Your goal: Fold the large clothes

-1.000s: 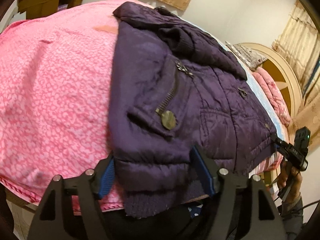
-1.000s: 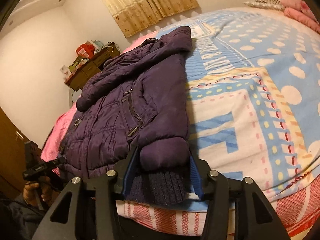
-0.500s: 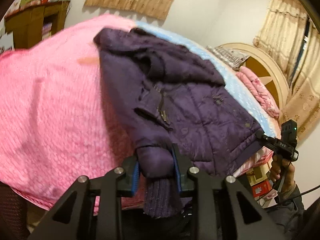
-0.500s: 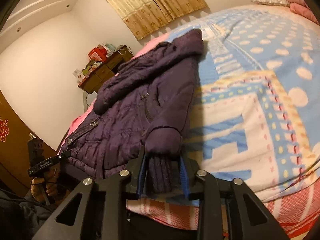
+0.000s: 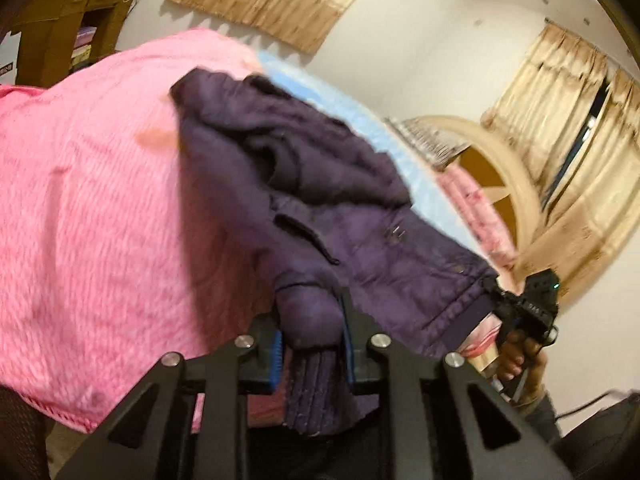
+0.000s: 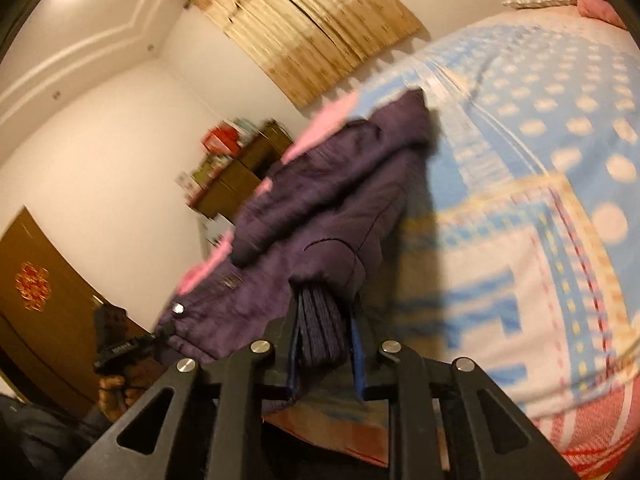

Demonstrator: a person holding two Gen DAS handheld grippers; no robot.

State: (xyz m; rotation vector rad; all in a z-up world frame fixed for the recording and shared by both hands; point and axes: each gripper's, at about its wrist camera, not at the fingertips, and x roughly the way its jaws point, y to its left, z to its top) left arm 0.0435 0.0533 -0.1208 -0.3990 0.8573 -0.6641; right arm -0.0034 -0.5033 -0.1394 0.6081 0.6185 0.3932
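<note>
The fold has barely begun: the jacket (image 5: pixel 320 208) lies spread on the bed (image 5: pixel 88 208), hem at the near edge, the body not yet doubled over. The left gripper (image 5: pixel 310 340) and right gripper (image 6: pixel 325 340) have just been closing, each now clamped on a hem corner.

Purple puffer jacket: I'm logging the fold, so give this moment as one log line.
left gripper: shut on hem | right gripper: shut on hem | purple puffer jacket: near edge lifted off bed

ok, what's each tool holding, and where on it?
Both hold the purple jacket at its bottom hem: left tool and right tool each clamp a ribbed corner.
</note>
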